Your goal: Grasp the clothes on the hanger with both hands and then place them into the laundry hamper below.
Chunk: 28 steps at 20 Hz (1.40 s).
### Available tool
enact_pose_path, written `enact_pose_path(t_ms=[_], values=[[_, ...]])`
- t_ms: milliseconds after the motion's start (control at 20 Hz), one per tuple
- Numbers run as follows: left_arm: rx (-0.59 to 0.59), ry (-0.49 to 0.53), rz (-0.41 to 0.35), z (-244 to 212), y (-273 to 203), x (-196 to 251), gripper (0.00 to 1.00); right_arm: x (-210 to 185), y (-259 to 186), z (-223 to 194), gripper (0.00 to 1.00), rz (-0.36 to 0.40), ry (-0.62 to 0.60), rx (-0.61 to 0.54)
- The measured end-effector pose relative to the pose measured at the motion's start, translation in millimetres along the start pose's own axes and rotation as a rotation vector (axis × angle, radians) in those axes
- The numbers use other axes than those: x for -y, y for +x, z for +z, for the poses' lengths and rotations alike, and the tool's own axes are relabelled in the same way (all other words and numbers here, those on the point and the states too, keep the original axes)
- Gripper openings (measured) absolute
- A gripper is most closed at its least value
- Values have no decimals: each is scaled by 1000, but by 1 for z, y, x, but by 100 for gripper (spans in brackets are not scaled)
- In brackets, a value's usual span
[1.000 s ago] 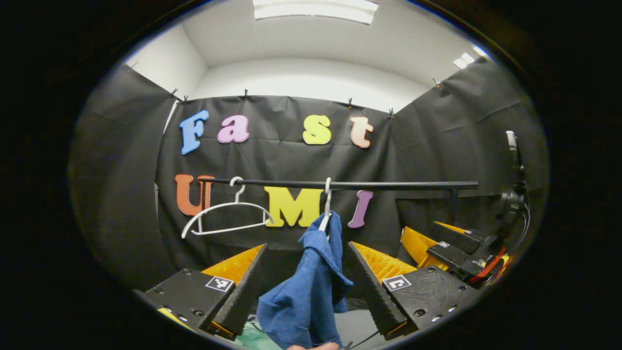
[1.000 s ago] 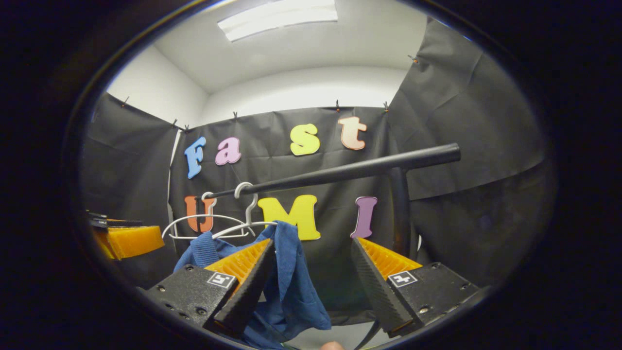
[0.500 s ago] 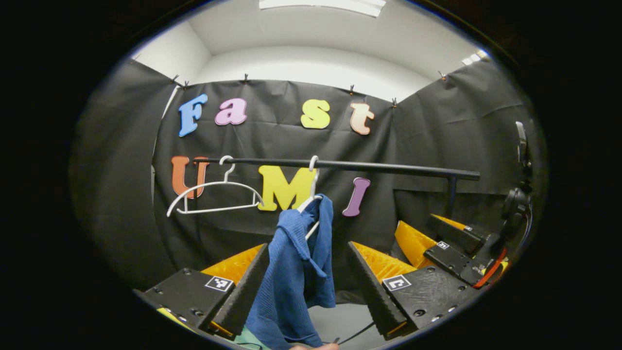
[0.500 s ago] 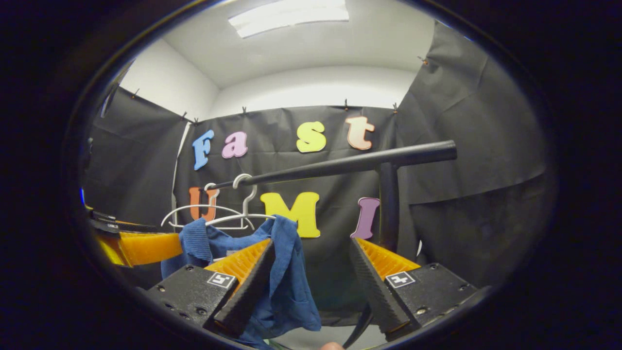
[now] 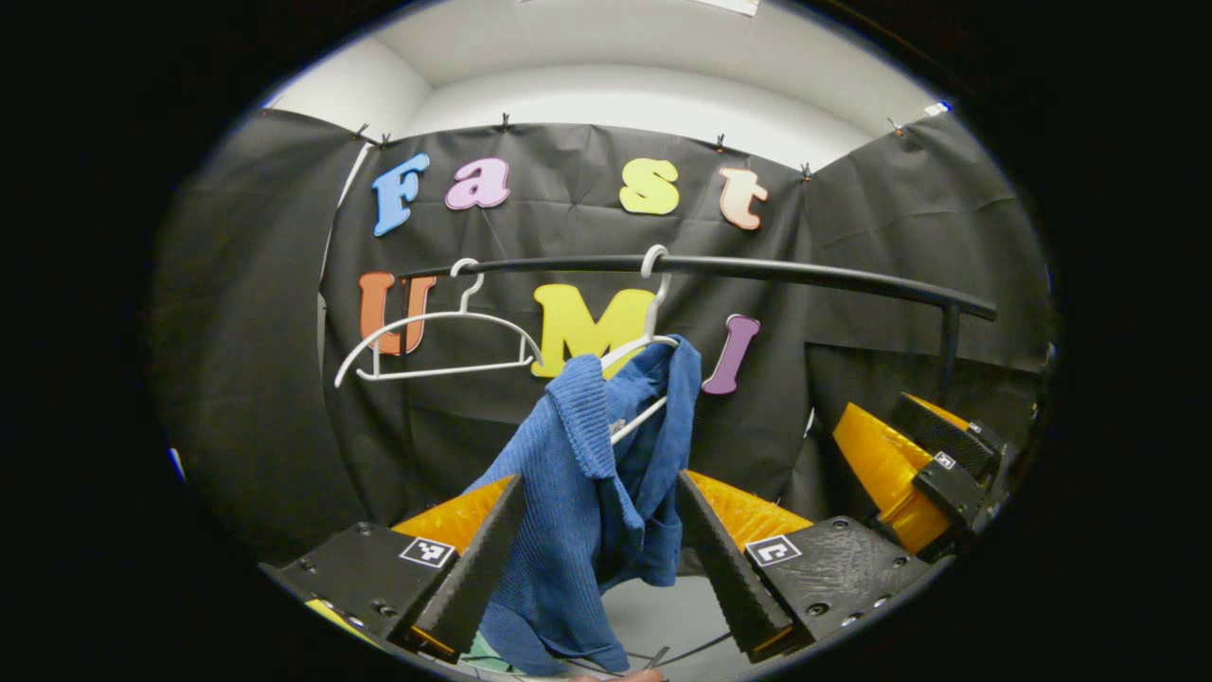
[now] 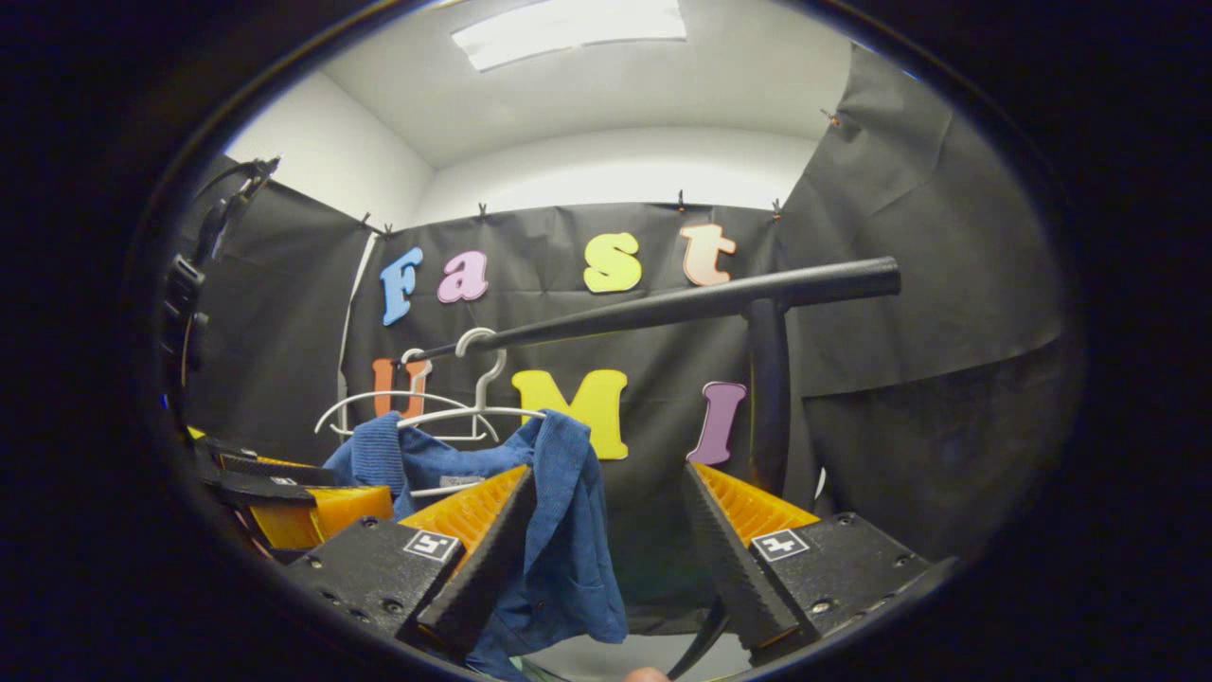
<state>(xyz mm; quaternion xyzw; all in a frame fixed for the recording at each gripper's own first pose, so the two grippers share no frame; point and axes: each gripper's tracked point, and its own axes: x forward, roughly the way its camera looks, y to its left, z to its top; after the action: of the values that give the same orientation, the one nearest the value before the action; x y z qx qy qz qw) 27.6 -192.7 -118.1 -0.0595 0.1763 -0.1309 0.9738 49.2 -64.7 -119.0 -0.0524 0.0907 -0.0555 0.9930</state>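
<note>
Left tool (image 5: pixel 598 545) was spread, the blue shirt (image 5: pixel 587 483) hanging between its fingers. Right tool (image 6: pixel 606 540) was spread, shirt by one finger. Beyond, the shirt hung on a white hanger (image 5: pixel 648 327) on the black rail (image 5: pixel 805 274).

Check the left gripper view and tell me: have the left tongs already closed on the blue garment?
No: the left tongs stand open, with the blue garment hanging between the fingers, still draped on its white hanger.

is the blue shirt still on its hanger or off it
On. The blue shirt drapes from the white hanger, hooked on the black rail. Both grippers' jaws stand open; neither grips it.
</note>
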Motion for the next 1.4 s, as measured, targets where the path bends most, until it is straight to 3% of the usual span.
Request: enact_pose_path(t_ms=[600,650,700,850,1050,1400], values=[[-42,14,66,-6,56,-62,100,-34,52,-34,99,-100,-37,-94],[-41,14,68,-5,61,-66,91,-36,59,-36,97,-113,-39,-100],[-39,16,74,-5,66,-71,100,-40,66,-37,97,-120,-45,-105],[-41,7,78,-3,77,-78,96,-48,84,-43,98,-163,-95,-124],[-46,1,91,0,93,-86,100,-52,105,-49,99,-231,-131,-144],[-62,-37,156,-1,112,-100,98,-20,126,-50,96,-408,-138,-134]])
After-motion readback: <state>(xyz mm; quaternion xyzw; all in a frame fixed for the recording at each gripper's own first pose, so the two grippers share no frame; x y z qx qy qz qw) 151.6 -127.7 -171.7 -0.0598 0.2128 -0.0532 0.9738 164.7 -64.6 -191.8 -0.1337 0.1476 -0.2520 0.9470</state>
